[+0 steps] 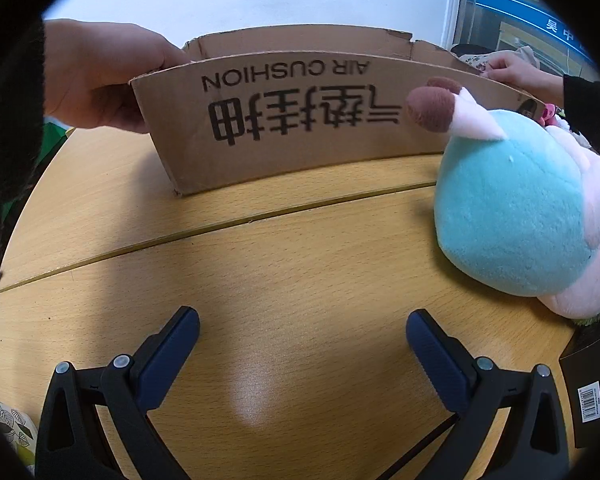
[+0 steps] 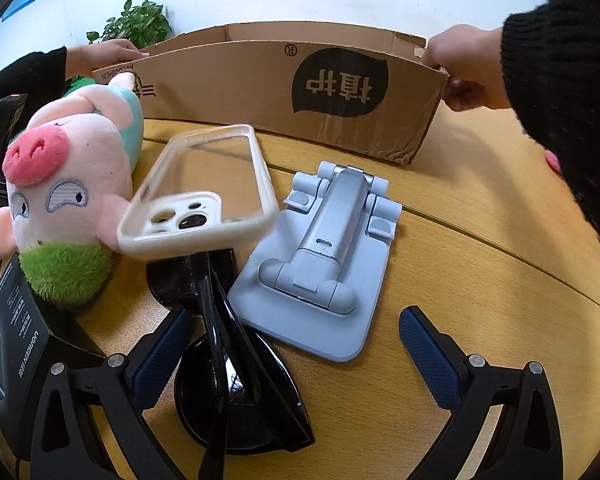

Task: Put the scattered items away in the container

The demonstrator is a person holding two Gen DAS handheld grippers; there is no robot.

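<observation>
Shiny black sunglasses (image 2: 236, 384) lie folded nearest the right gripper (image 2: 296, 340), whose jaws stand wide apart and hold nothing. Just past them sits a flat grey phone stand (image 2: 320, 264) and a clear, bendy phone case (image 2: 204, 196), tilted up. On the left rests a soft, fuzzy pig toy (image 2: 64, 196), pink and blue, beside a dark box (image 2: 10, 344). The left gripper (image 1: 302, 340) is open too, over bare wood table (image 1: 284, 272). Far back, a person's hands (image 2: 466, 66) hold the brown cardboard box (image 2: 284, 92) at both ends. Nothing looks picked up yet, so tidying seems to be just starting. Next, I think, the right gripper should close on something near, maybe the sunglasses.
</observation>
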